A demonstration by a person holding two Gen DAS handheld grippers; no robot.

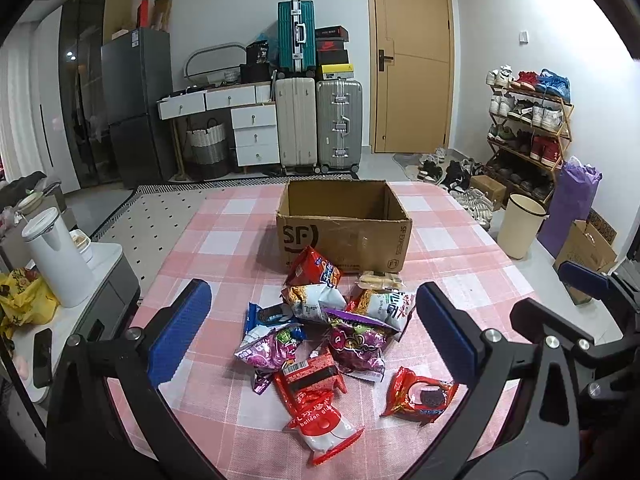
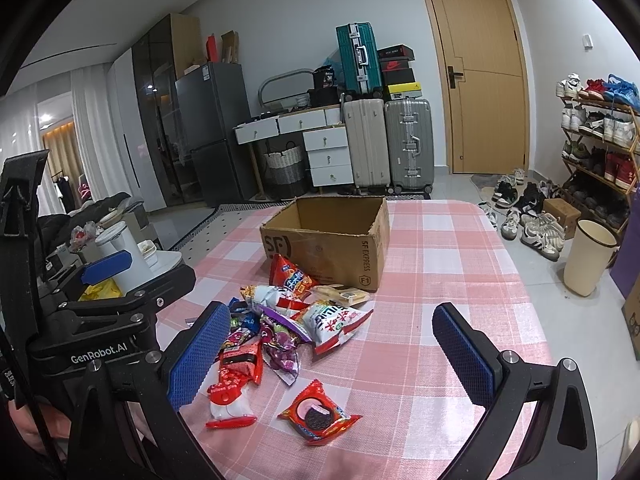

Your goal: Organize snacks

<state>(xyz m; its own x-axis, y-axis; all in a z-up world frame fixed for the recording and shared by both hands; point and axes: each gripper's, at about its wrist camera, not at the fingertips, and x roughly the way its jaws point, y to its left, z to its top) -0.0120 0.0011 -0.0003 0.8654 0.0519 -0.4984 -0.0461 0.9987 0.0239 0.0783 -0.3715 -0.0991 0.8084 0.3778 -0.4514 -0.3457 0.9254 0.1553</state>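
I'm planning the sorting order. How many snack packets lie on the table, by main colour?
Red packets: 4
Purple packets: 2
White noodle bags: 2
Blue packet: 1
Beige packet: 1
Total: 10 visible; the pile may hide more.

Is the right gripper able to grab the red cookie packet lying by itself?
Probably yes. The right gripper is open, and the cookie packet lies flat on the tablecloth, apart from the snack pile, with nothing over it. Its flatness may make pinching tricky.

Snack packets (image 1: 320,328) lie before the box (image 1: 344,224) on the table (image 1: 460,264).
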